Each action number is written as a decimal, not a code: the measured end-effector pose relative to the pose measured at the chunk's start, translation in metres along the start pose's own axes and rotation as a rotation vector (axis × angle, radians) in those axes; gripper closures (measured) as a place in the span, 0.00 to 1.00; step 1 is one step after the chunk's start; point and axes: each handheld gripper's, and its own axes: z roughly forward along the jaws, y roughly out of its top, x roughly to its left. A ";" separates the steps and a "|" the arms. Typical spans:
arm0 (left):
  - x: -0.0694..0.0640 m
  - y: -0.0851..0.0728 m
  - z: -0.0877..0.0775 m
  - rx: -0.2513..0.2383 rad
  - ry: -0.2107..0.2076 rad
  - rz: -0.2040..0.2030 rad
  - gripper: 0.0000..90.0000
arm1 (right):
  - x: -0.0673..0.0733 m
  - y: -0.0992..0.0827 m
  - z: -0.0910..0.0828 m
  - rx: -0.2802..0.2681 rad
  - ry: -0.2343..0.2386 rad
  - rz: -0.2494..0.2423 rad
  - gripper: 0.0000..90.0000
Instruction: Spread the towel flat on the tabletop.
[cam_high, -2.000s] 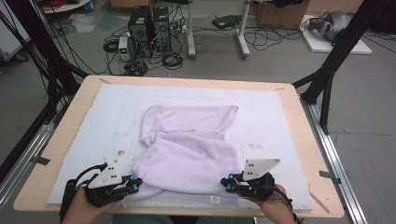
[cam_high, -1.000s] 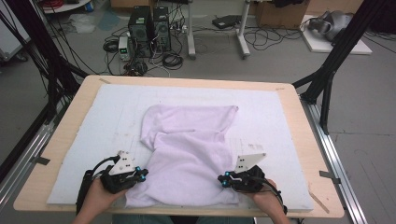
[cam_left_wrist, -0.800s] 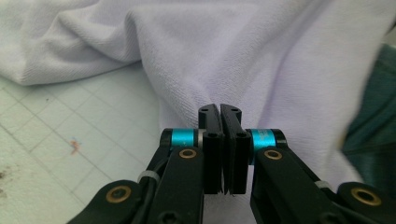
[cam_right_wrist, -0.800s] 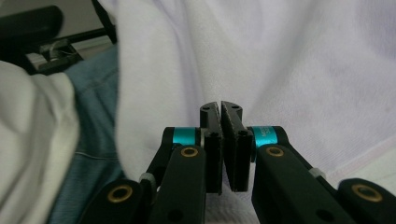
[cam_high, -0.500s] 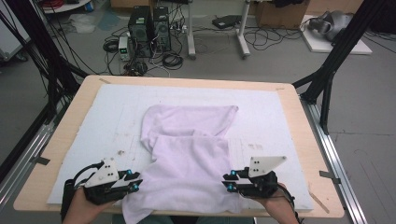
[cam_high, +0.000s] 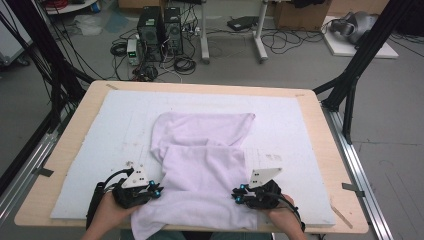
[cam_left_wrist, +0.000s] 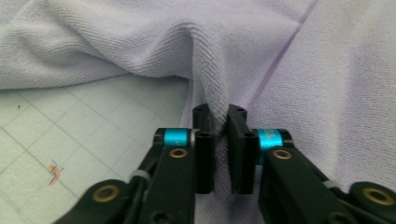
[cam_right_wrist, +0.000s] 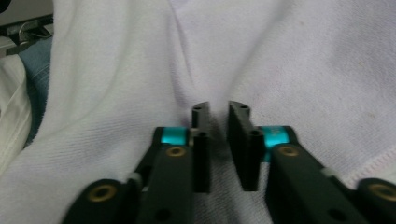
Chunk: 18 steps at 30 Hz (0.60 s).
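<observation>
A lavender towel (cam_high: 205, 150) lies folded on the white mat (cam_high: 300, 130), and its near edge hangs over the table's front. My left gripper (cam_high: 156, 192) is at the towel's near left side. In the left gripper view its jaws have just been closing and now pinch a raised fold of the towel (cam_left_wrist: 261, 60) at the gripper (cam_left_wrist: 219, 112). My right gripper (cam_high: 235, 197) is at the towel's near right side. Its jaws have also just been closing, and at the gripper (cam_right_wrist: 218, 109) they hold a crease of the towel (cam_right_wrist: 289, 56) between them.
The mat covers a wooden table (cam_high: 45, 200) with black frame posts (cam_high: 350, 85) at its sides. Computer towers (cam_high: 160, 30) and cables sit on the floor beyond the far edge. The person's clothing (cam_right_wrist: 23, 93) lies left of the towel in the right gripper view.
Half a second ago both grippers sat slightly farther out from the towel's sides; both have moved inward onto the cloth. The folded upper layer lies nearer the front edge than two seconds ago.
</observation>
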 end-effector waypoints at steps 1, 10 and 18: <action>-0.002 -0.001 -0.002 -0.002 -0.004 0.002 0.95 | 0.002 0.000 0.000 0.002 -0.003 -0.009 0.96; -0.031 -0.007 -0.041 -0.060 -0.052 0.021 0.95 | 0.035 0.001 -0.026 -0.079 0.097 -0.036 0.96; -0.019 0.001 -0.047 -0.101 -0.006 0.005 0.69 | 0.027 0.016 -0.041 -0.122 0.018 -0.053 0.76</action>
